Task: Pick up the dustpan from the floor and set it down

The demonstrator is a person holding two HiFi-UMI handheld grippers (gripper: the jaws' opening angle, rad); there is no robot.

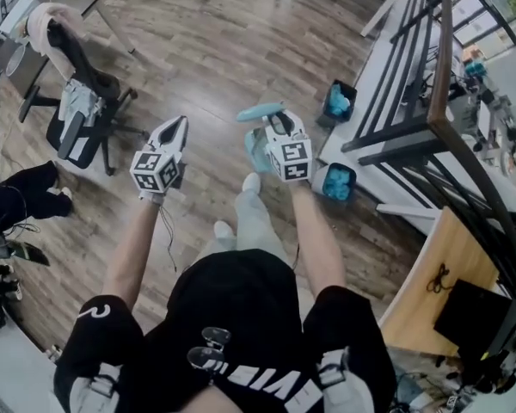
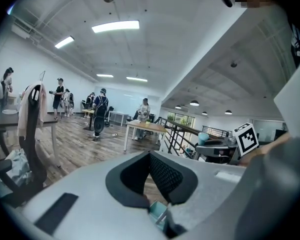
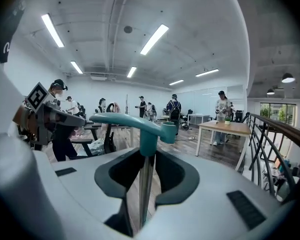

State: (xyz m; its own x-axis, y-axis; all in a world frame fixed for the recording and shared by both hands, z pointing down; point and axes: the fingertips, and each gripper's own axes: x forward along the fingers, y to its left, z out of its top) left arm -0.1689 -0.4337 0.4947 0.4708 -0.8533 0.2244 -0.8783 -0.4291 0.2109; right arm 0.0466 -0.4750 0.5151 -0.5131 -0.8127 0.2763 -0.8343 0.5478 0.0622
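The right gripper (image 1: 277, 120) has its fingers closed on the dustpan (image 3: 149, 131). They pinch the thin metal pole just under the teal handle. The pan (image 1: 256, 151) hangs below, in front of the person's legs and, as far as the head view shows, clear of the floor (image 1: 198, 24). The left gripper (image 1: 179, 126) sits to the left, its fingers closed on nothing.

**What could go wrong**
- **Slipping:** The pole is smooth and narrow, so it may slide down through the fingers or twist in them, leaving the pan swinging.
- **Knocking things:** A swinging pan could hit the person's shoes or the near bin (image 1: 337, 181) just to the right.
- **Tipping over:** The dustpan is tall and top-heavy. If it is let go before the pan sits flat on the floor, it will likely fall over.
- **No backup:** The left gripper is not on the pole, so nothing else steadies it.

**Count**
- One dustpan.
- Two grippers.
- Two bins with blue contents by the railing, the far one (image 1: 338, 101) beyond the near one.
- One chair (image 1: 77, 101), far left.
- Several people stand in the far room, too small to count surely.
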